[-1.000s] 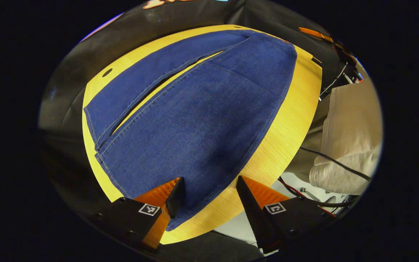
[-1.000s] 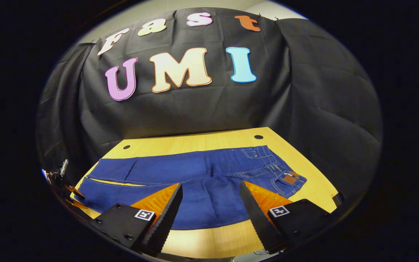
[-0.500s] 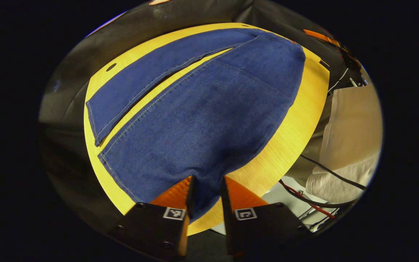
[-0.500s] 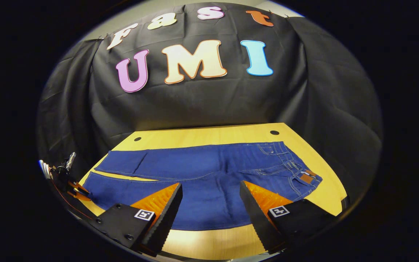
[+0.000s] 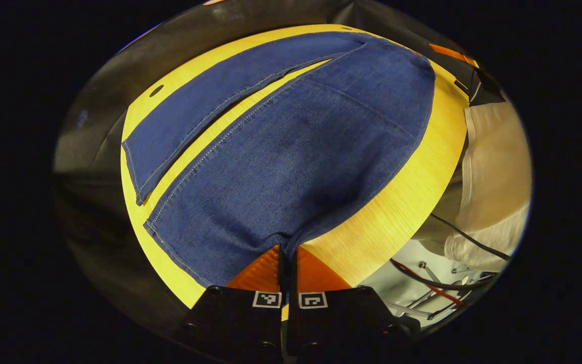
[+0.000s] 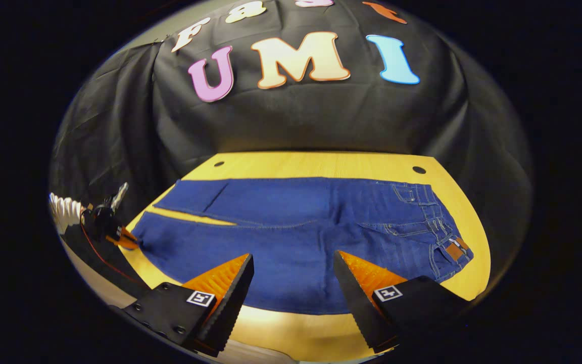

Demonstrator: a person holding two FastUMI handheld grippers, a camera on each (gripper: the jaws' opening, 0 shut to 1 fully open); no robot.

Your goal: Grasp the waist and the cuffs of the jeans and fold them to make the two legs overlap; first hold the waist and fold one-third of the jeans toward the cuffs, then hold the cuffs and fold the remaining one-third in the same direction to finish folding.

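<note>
The jeans (image 6: 301, 237) lie spread flat on the yellow wooden table (image 6: 321, 164), both legs side by side with a narrow wedge of tabletop showing between them toward the cuff end. In the left gripper view, the left gripper (image 5: 287, 263) has its two orange fingers drawn together on the near edge of the closer leg, close to its cuff; the denim bunches into a small pinched ridge running up from the fingertips, and both fingers press on the fabric. Ahead of those fingers the closer leg widens away across the table, and the farther leg (image 5: 210, 111) lies beyond it to the upper left, its cuff edge square and flat. To the right of the fingers, past the table edge, a pale cloth-covered shape (image 5: 493, 167) and loose cables (image 5: 452, 285) are visible. In the right gripper view, the right gripper (image 6: 293, 283) hangs above the near edge of the jeans with its fingers wide apart, holding nothing; whether the tips touch the denim cannot be told. The waist (image 6: 437, 227), with a brown patch (image 6: 454, 249), lies to the right of and beyond the right-hand finger. Far to the left of the fingers, the other gripper shows at the cuff end, small and indistinct.
</note>
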